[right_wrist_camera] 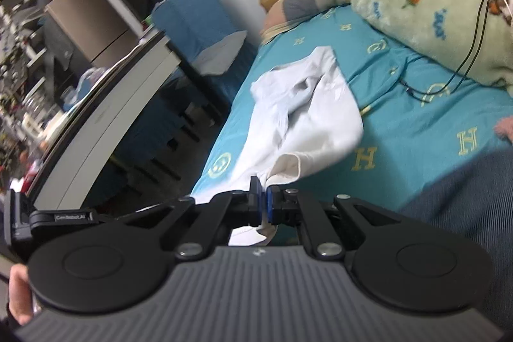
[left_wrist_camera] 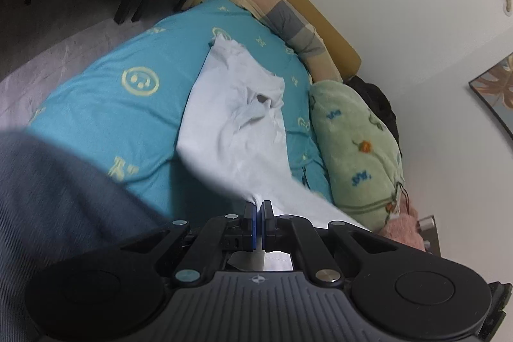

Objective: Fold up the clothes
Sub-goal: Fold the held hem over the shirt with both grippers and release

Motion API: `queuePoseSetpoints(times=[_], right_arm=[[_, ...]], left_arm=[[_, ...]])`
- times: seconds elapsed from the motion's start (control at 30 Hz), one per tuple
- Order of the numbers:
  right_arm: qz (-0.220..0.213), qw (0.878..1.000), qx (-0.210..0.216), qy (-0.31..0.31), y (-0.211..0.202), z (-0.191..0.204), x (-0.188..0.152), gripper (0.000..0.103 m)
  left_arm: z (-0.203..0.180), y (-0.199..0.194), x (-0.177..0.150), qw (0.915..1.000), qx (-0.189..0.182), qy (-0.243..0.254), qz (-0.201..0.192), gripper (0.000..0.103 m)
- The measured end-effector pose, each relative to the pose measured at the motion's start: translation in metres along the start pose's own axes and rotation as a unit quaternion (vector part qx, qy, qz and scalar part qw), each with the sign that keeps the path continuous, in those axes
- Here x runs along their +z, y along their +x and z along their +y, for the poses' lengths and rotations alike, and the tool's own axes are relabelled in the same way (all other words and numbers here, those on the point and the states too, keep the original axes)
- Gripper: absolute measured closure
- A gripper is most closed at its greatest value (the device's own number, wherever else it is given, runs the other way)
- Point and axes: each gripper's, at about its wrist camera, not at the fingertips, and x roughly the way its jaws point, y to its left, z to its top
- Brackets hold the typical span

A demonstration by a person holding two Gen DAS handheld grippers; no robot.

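A white garment (left_wrist_camera: 231, 117) lies stretched over a turquoise bed sheet (left_wrist_camera: 105, 114), its far end flat on the bed. My left gripper (left_wrist_camera: 258, 203) is shut on one near edge of the garment and holds it up off the sheet. In the right wrist view the same white garment (right_wrist_camera: 304, 114) hangs bunched and creased. My right gripper (right_wrist_camera: 263, 188) is shut on its other near edge, by a folded hem. Cloth shows through behind both pairs of fingers.
A green flowered blanket (left_wrist_camera: 356, 143) lies along the wall side, with a plaid pillow (left_wrist_camera: 295, 24) and a yellow headboard (left_wrist_camera: 320, 21) beyond. A black cable (right_wrist_camera: 449, 79) runs across the sheet. A dark table (right_wrist_camera: 105, 104) and chairs stand beside the bed. My blue-clad body (left_wrist_camera: 54, 197) is close.
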Motion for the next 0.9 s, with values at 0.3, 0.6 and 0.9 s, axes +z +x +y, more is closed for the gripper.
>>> queuePoseSetpoints(times=[0.3,0.6,0.9], right_arm=[[-0.003,0.999,-0.041,-0.003,0.125,-0.01,0.095,0.096],[-0.013,0.996,-0.063,-0.069,0.248,-0.039,0.143,0.095],[0.031,0.991,-0.088,-0.097,0.364,-0.091,0.126,0.095]], left_arm=[[-0.052,0.1,0.104,0.9909,0.09,0.082,-0.056,0.1],[-0.067,0.218,0.156,0.9634,0.164,0.184,-0.104,0.1],[-0.008,0.326,0.164,0.9599,0.183,0.201,-0.068,0.099]])
